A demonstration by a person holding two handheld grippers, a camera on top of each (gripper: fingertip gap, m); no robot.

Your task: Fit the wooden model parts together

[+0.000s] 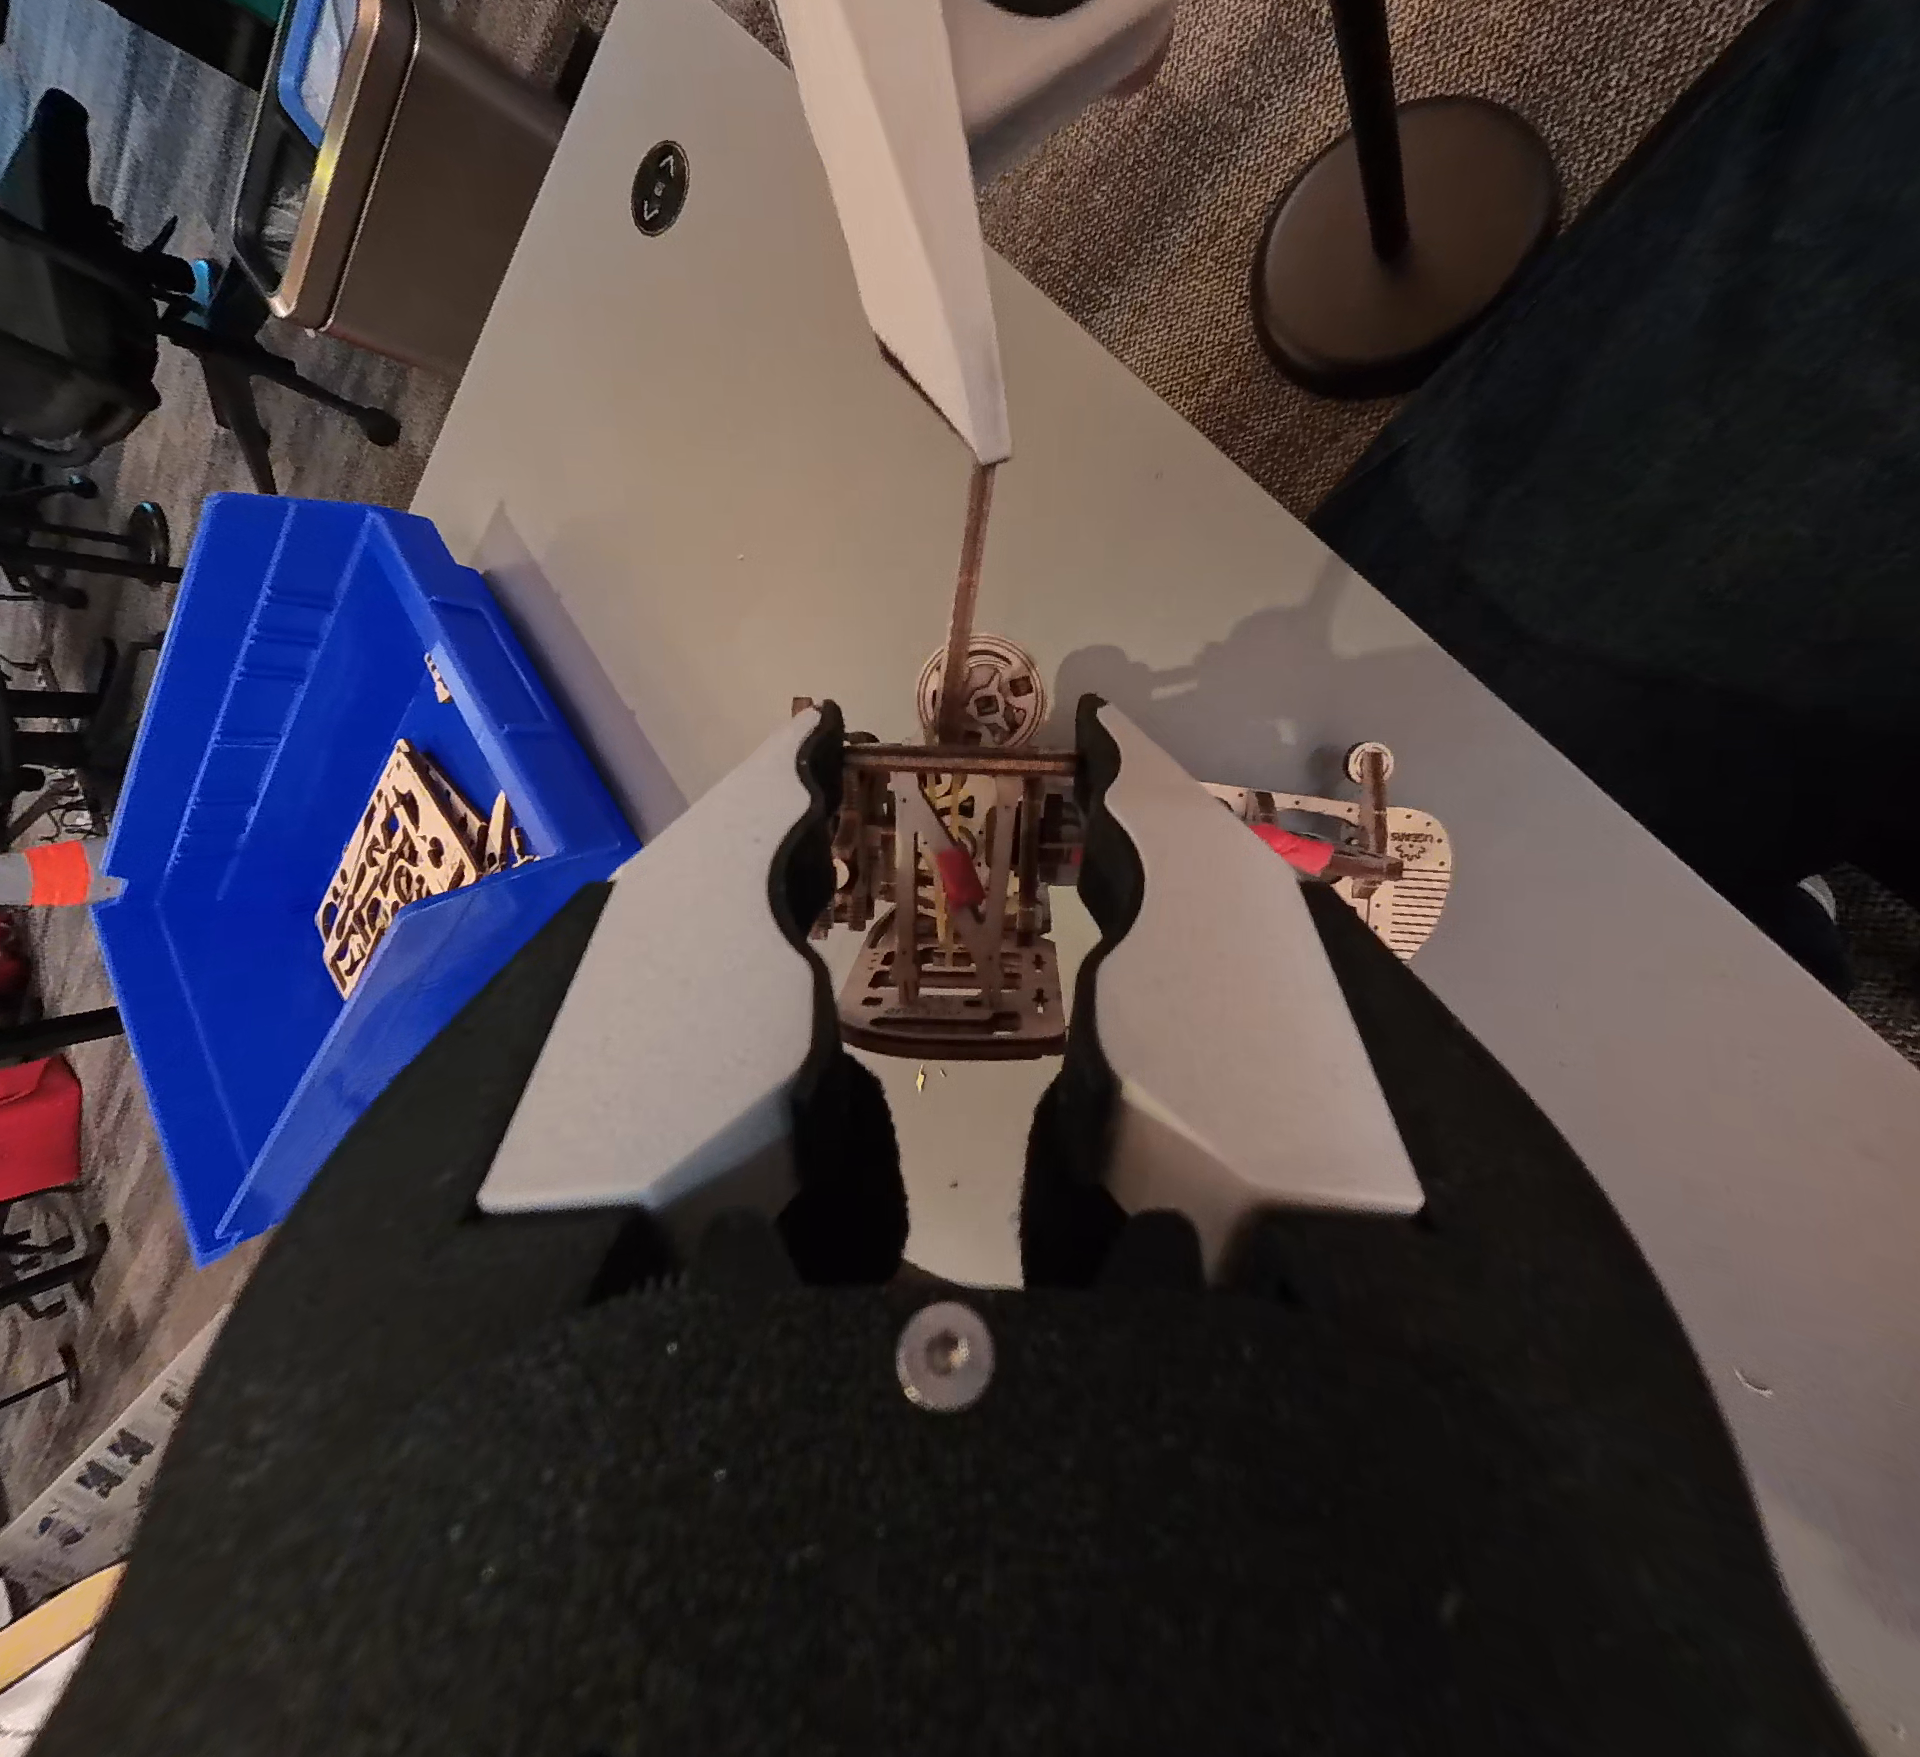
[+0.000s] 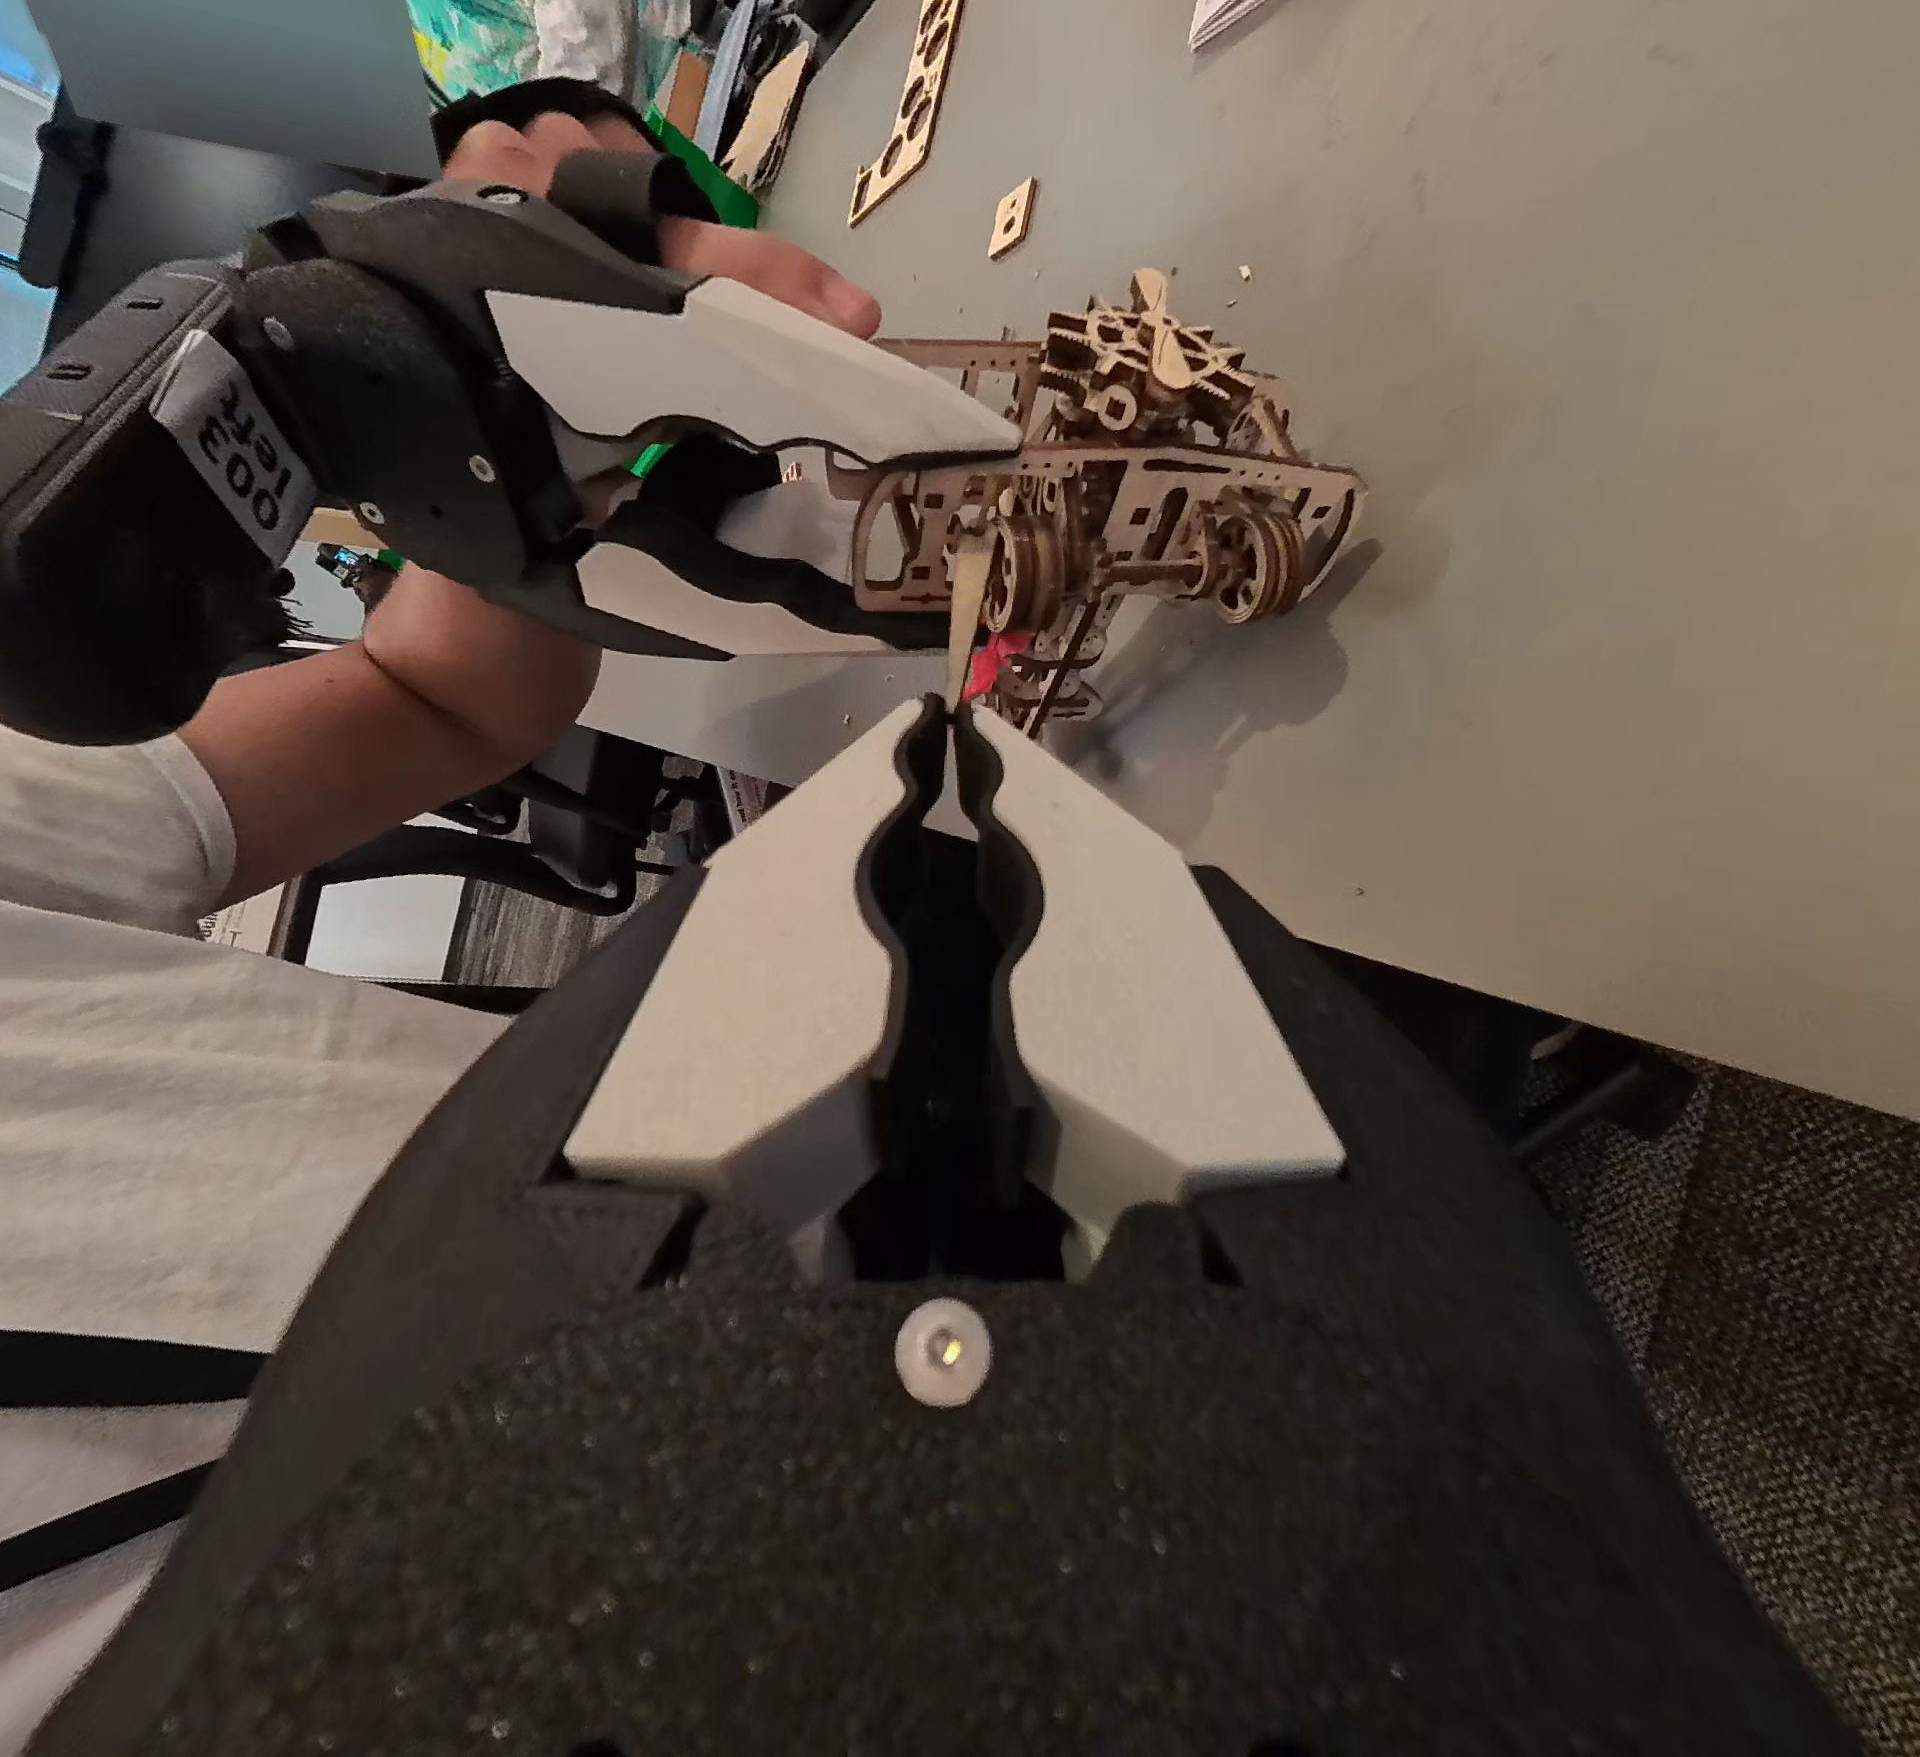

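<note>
Left wrist view: left gripper (image 1: pixel 954 751) astride wooden model (image 1: pixel 951 876)

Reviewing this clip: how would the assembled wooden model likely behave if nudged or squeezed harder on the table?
The wooden model stands on wheels, so a nudge might roll it. Its thin, cut-out frame looks fragile; a harder squeeze by the left gripper could crack it. It probably weighs little.

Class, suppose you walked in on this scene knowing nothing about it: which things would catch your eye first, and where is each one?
First, the half-built wooden model on the grey table, gripped across its frame by the left gripper. Next, the right gripper, its fingers pinching a thin wooden strip that points into the model near a small red piece. Off to the left in the left wrist view, a bright blue bin holds flat wooden sheets.
</note>
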